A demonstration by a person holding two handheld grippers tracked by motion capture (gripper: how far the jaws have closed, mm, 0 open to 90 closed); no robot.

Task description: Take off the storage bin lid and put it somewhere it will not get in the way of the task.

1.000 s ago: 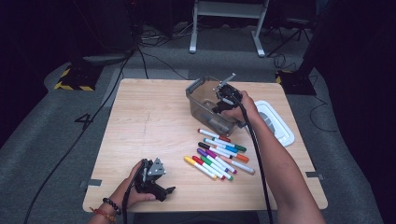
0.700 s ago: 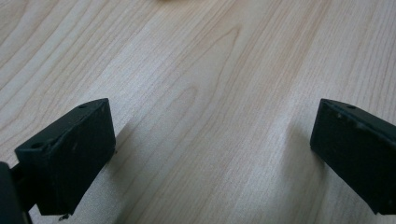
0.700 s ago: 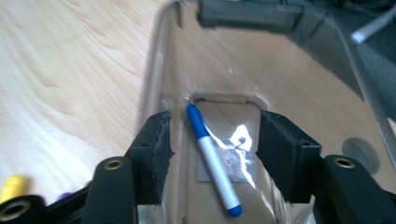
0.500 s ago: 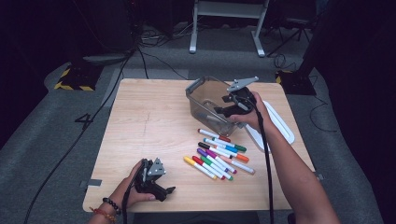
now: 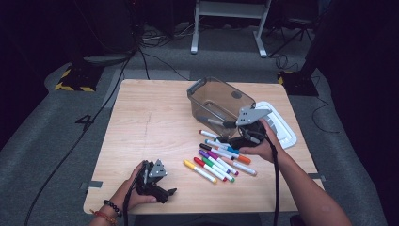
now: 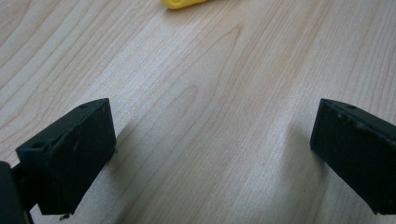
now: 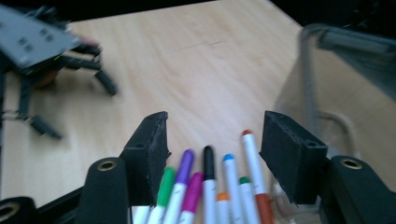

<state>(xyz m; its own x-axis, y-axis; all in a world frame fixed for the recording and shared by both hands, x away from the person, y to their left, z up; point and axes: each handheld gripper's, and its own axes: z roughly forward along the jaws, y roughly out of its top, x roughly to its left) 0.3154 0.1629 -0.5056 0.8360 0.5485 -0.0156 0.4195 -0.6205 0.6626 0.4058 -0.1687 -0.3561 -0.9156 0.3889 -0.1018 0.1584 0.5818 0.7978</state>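
Several coloured markers (image 5: 220, 157) lie in a row on the wooden table (image 5: 150, 122). My right gripper (image 5: 236, 140) hovers at the row's right end, open, with nothing between its pads. Its jaws have just opened wide and then closed a little. In the right gripper view the right gripper (image 7: 215, 135) frames the green, purple, black, blue and red markers (image 7: 208, 170) below it. A clear plastic bin (image 5: 219, 100) stands behind the row with one marker (image 5: 214, 122) inside. My left gripper (image 5: 170, 191) rests open on bare wood at the front left, and a yellow marker (image 6: 186, 3) lies just beyond it.
A white lid (image 5: 281, 126) lies flat to the right of the bin, near the table's right edge. The bin's wall (image 7: 327, 79) stands close on the right in the right gripper view. Dark floor with cables and a stand lies beyond the table.
My right gripper has pulled back from over the bin toward the person and now sits over the marker row with wider jaws. The left gripper has stayed put.
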